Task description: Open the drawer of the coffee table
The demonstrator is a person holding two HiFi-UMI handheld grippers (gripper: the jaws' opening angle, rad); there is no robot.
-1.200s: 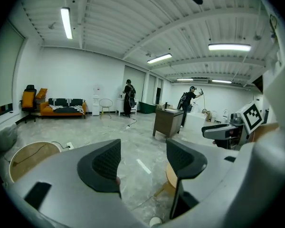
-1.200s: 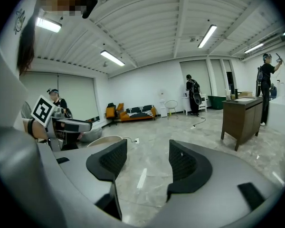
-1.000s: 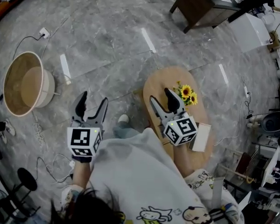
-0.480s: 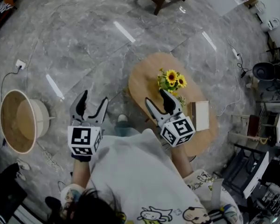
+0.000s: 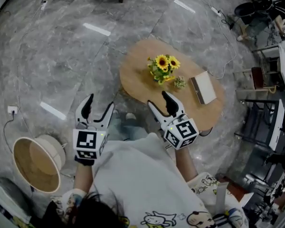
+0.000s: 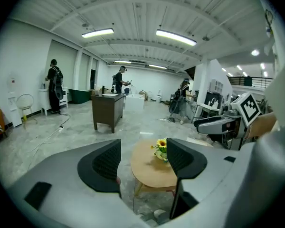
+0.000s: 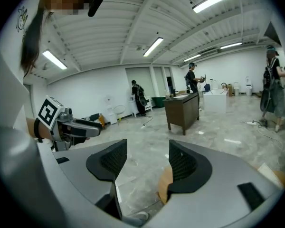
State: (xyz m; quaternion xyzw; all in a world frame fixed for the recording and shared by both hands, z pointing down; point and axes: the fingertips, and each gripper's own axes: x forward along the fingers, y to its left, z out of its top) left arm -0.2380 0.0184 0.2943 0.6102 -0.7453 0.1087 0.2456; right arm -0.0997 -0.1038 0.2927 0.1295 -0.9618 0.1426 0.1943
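Approach step, nothing touched yet. Oval light-wood coffee table [image 5: 137,77] at 12 o'clock, drawer not visible. Left gripper [image 5: 99,103] and right gripper [image 5: 159,99] empty, jaws apart. Next: locate drawer front, lower toward it.

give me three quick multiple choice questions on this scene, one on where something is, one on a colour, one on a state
1. Where do the sunflowers stand?
A) on the coffee table
B) on a shelf
C) in a sink

2. What colour are their petals?
A) red
B) yellow
C) blue

3. On the left gripper, how do the jaws stand?
A) shut on a drawer handle
B) shut on a cup
C) apart, with nothing between them

Answers:
1 A, the head view shows them on the wooden top.
2 B, yellow heads show in the head view and the left gripper view.
3 C, the left gripper view shows a clear gap between the jaws.
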